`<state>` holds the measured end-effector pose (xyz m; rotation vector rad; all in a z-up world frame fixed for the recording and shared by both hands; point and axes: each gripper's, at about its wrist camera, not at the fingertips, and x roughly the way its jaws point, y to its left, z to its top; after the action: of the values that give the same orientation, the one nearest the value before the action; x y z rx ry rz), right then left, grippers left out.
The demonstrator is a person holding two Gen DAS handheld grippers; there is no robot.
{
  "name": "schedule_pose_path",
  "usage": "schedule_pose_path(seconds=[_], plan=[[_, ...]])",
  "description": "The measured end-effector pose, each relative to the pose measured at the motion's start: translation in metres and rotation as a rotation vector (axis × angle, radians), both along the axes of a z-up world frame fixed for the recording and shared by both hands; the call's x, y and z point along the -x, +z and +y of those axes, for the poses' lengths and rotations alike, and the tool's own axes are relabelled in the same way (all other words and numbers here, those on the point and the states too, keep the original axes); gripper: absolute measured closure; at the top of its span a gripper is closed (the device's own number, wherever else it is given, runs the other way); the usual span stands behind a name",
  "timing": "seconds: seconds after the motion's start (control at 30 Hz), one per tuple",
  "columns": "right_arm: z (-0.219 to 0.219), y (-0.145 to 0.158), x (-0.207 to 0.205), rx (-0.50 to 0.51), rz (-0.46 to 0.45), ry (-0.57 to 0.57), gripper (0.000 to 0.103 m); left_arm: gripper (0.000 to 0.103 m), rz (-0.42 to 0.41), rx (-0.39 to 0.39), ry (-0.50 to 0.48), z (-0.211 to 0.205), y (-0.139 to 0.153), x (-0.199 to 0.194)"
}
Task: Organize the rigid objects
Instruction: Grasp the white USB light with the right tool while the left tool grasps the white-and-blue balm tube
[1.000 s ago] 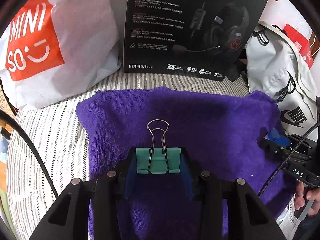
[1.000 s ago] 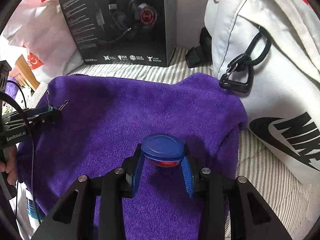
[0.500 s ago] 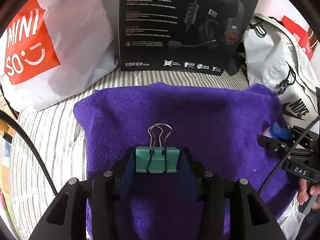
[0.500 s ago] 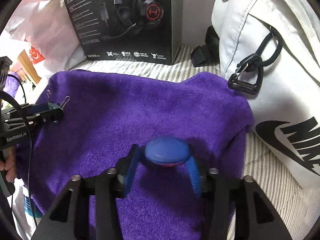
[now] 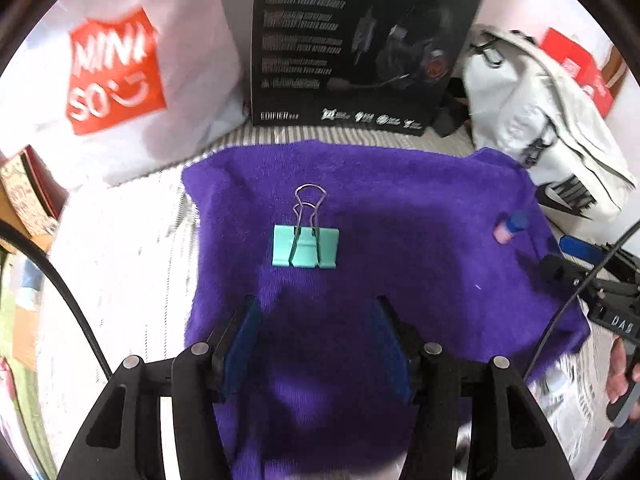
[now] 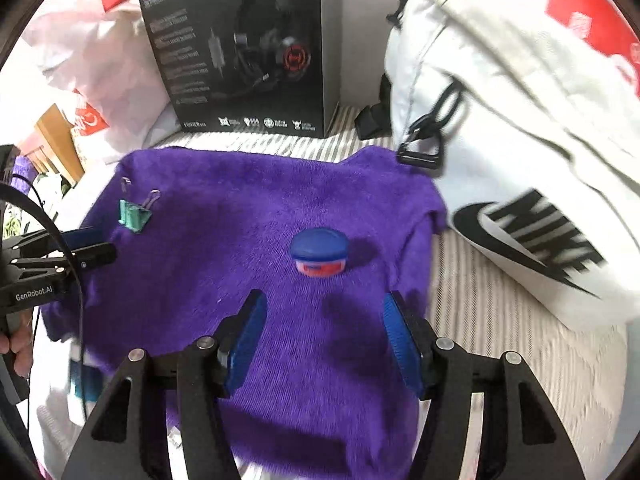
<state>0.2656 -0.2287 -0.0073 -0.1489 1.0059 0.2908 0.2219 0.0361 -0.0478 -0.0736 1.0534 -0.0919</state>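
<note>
**Clip and jar lie free on the purple towel**

My left hand-held gripper hovers over the purple towel with its blue pads spread wide and nothing between them. The teal binder clip lies flat on the towel just ahead of that gap, its wire handles pointing away from me toward the black headset box.

My right hand-held gripper is likewise spread, empty, with the small blue-lidded jar standing on the towel just beyond its fingertips. The jar's lower part looks pink or red; motion blur makes the label unreadable. From the left wrist view the same jar sits near the towel's right edge, well apart from the clip.

The towel is laid over a striped bed cover. A white Miniso bag stands at the back left beside the box, and a white Nike bag leans at the right, touching the towel's far corner.
</note>
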Motion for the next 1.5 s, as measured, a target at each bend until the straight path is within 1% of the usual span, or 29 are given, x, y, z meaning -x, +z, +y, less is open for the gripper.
schedule_pose_path(seconds=[0.13,0.23,0.3,0.43,0.53,0.6,0.63,0.7,0.73,0.87,1.03,1.13,1.17,1.2,1.27,1.3,1.37,1.5], plan=[[-0.01,0.02,0.034,-0.017,-0.02,-0.015,0.042,0.047,-0.025,-0.006,-0.015,-0.004,0.018,0.038],[-0.016,0.029,0.058,-0.026,-0.031,-0.024,0.042,0.045,-0.045,0.0,-0.016,-0.007,0.023,0.065],[-0.022,0.033,0.073,-0.034,-0.036,-0.039,0.041,0.044,-0.038,0.017,-0.008,-0.007,0.023,0.081],[-0.027,0.037,0.098,-0.033,-0.051,-0.073,0.039,0.044,-0.01,0.045,-0.007,-0.017,0.007,0.102],[-0.031,0.036,0.113,-0.055,-0.053,-0.082,0.037,0.044,0.024,0.071,-0.014,-0.027,-0.008,0.106],[-0.033,0.033,0.122,-0.062,-0.046,-0.083,0.037,0.044,0.032,0.058,-0.01,-0.03,-0.017,0.109],[-0.035,0.031,0.126,-0.063,-0.047,-0.086,0.037,0.042,0.034,0.06,-0.009,-0.03,-0.021,0.111],[-0.037,0.028,0.135,-0.063,-0.045,-0.086,0.037,0.041,0.037,0.081,-0.017,-0.029,-0.024,0.115],[-0.038,0.026,0.139,-0.061,-0.044,-0.086,0.037,0.041,0.034,0.07,-0.018,-0.029,-0.025,0.119],[-0.044,0.02,0.152,-0.074,-0.038,-0.085,0.037,0.04,0.024,-0.014,-0.041,-0.033,-0.026,0.129],[-0.05,0.013,0.158,-0.084,-0.029,-0.089,0.037,0.04,0.013,-0.04,-0.054,-0.036,-0.026,0.124],[-0.052,0.01,0.16,-0.073,-0.026,-0.091,0.037,0.04,-0.006,-0.095,-0.084,-0.042,-0.028,0.121],[-0.053,0.009,0.161,-0.074,-0.022,-0.092,0.037,0.042,-0.01,-0.105,-0.089,-0.043,-0.028,0.122],[-0.055,0.007,0.161,-0.072,-0.019,-0.094,0.037,0.046,-0.016,-0.101,-0.096,-0.044,-0.027,0.123],[-0.057,0.004,0.162,-0.067,-0.011,-0.102,0.037,0.066,-0.029,-0.081,-0.117,-0.045,-0.025,0.127],[-0.059,0.002,0.162,-0.066,-0.007,-0.104,0.037,0.069,-0.035,-0.078,-0.117,-0.045,-0.025,0.129],[-0.062,-0.003,0.161,-0.068,0.0,-0.106,0.037,0.069,-0.057,-0.103,-0.132,-0.049,-0.025,0.133],[-0.062,-0.012,0.158,-0.075,0.01,-0.1,0.037,0.069,-0.069,-0.084,-0.129,-0.045,-0.025,0.134]])
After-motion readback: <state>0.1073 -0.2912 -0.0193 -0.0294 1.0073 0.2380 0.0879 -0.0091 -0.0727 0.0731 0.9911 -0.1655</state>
